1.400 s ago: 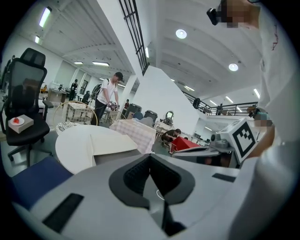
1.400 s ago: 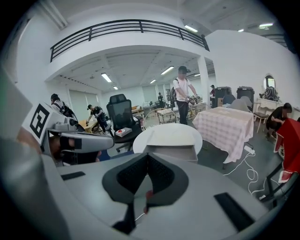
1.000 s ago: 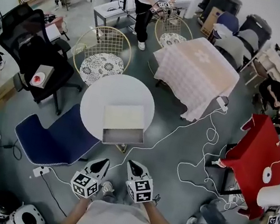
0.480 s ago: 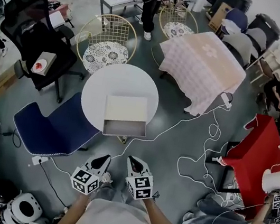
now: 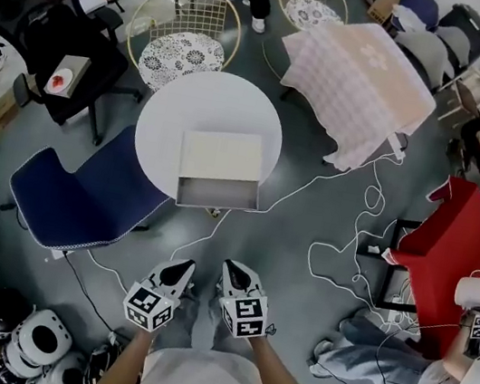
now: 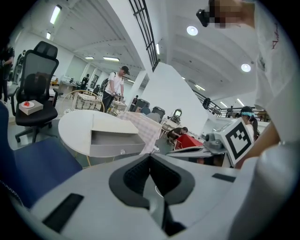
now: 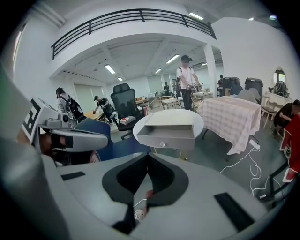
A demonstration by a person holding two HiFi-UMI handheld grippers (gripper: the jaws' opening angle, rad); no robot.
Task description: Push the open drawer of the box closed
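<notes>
The box [image 5: 222, 157] lies on the round white table [image 5: 173, 110], its grey drawer [image 5: 218, 195] pulled out toward me with a small knob on its front. Both grippers hang low over the floor, well short of the table. The left gripper [image 5: 180, 269] and right gripper [image 5: 234, 274] sit side by side, both shut and empty. In the left gripper view the left gripper [image 6: 150, 157] has its jaws together, and the drawer [image 6: 117, 143] is far ahead on the left. In the right gripper view the right gripper [image 7: 147, 157] points at the drawer [image 7: 166, 136] straight ahead.
A blue chair [image 5: 83, 196] stands against the table's near left. White cables [image 5: 340, 250] trail over the floor on the right. A cloth-covered table [image 5: 361, 79], wire chairs [image 5: 182, 38], a black office chair [image 5: 47, 33] and a red table [image 5: 452, 242] ring the area.
The table and box sit higher and farther off in the head view than a second ago. Both grippers stay shut, side by side, in about the same place.
</notes>
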